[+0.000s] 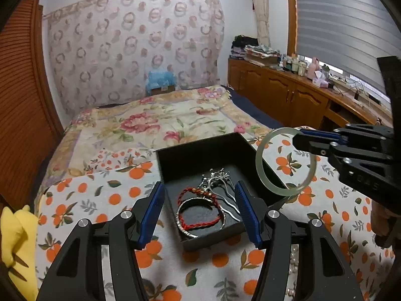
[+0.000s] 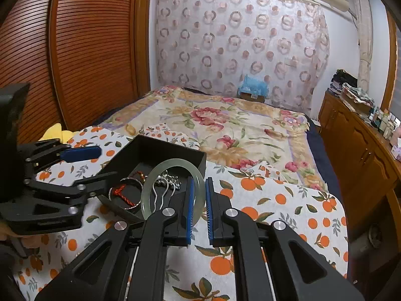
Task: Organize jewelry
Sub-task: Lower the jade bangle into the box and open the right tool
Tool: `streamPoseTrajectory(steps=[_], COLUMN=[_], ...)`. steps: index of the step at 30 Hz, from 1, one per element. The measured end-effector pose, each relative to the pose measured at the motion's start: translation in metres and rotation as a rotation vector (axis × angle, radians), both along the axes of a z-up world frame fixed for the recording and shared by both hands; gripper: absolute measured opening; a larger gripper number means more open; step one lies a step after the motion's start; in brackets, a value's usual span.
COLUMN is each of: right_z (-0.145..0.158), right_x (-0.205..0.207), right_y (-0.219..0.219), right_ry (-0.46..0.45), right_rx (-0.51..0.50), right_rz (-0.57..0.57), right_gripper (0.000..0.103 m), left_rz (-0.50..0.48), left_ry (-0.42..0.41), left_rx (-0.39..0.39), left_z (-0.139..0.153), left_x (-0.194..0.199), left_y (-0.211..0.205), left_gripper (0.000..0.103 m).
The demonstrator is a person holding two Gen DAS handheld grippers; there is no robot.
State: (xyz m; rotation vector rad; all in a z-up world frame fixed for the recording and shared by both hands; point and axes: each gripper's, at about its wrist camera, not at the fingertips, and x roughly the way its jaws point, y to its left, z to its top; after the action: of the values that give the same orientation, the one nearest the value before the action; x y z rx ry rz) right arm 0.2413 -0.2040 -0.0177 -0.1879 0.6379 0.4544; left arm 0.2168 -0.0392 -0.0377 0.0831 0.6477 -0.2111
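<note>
A black open jewelry box [image 1: 200, 150] sits on an orange-print cloth on the bed; it also shows in the right wrist view [image 2: 175, 154]. Inside lie a red braided bracelet [image 1: 200, 223], a silver bangle [image 1: 188, 233] and silver hairpins [image 1: 220, 185]. My right gripper [image 2: 199, 200] is shut on a pale green jade bangle [image 2: 160, 173] and holds it upright above the box's right edge; the bangle shows in the left wrist view [image 1: 260, 160]. My left gripper [image 1: 200, 210] is open and empty, hovering over the box's near end.
A strand of white pearls [image 1: 293, 263] lies on the orange-print cloth [image 1: 100, 200] near the right of my left gripper. A yellow cloth [image 1: 17, 238] lies at the left. A wooden cabinet [image 1: 288, 92] with clutter runs along the right of the bed.
</note>
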Motion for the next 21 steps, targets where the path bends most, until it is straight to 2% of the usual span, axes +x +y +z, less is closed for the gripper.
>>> streamPoseTrajectory(steps=[3, 5, 16, 21], right_z=[0.000, -0.001, -0.023, -0.029], right_x=[0.007, 0.012, 0.033, 0.032], right_y=[0.005, 0.013, 0.059, 0.069], right_ry=[0.007, 0.023, 0.097, 0.145], right_rx=[0.019, 0.033, 0.022, 0.051], right_rz=[0.006, 0.017, 0.063, 0.093], right_gripper=[0.010, 0.010, 0.010, 0.011], left_rz=[0.015, 0.024, 0.056, 0.054], left_ry=[-0.001, -0.008, 0.033, 0.061], left_rx=[-0.009, -0.011, -0.013, -0.027], left_z=[0.003, 0.003, -0.012, -0.022], left_x=[-0.010, -0.019, -0.052, -0.061], left_y=[0.010, 0.018, 0.056, 0.065], left_gripper=[0.057, 0.066, 0.073, 0.077])
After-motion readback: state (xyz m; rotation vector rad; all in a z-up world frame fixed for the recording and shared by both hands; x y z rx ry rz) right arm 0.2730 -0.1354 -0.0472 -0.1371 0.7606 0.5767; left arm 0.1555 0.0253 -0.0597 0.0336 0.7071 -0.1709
